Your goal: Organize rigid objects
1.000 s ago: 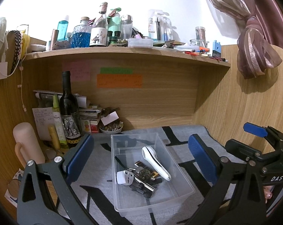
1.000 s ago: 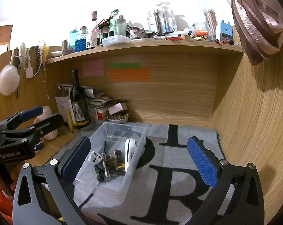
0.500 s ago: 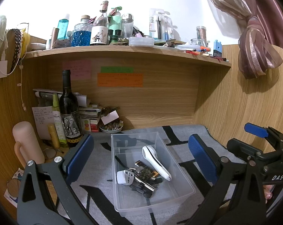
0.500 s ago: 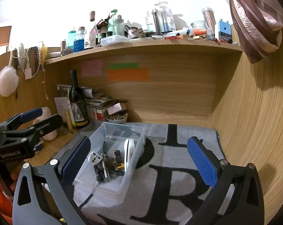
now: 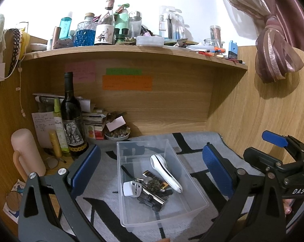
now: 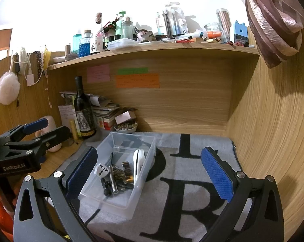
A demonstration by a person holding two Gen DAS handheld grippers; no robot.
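Observation:
A clear plastic bin (image 5: 198, 205) (image 6: 149, 147) sits on a grey mat with black letters. In it lie a white handheld device (image 5: 165, 172) (image 6: 138, 164), a white plug adapter (image 5: 132, 188) (image 6: 102, 170), a metal tube, batteries and several small dark items. My left gripper (image 5: 152, 171) is open and empty, held above and in front of the bin. My right gripper (image 6: 149, 175) is open and empty, to the right of the bin; it also shows in the left wrist view (image 5: 273, 153).
A wine bottle (image 5: 72, 119), small bottles, a pink flask (image 5: 27, 155), stacked books and a bowl (image 5: 117, 135) crowd the back left. A cluttered shelf (image 5: 131, 50) runs overhead. Wooden walls close the back and right. A curtain (image 5: 273, 60) hangs at the right.
Both grippers have drifted very slightly; the views shift a little. Nothing in the bin has moved.

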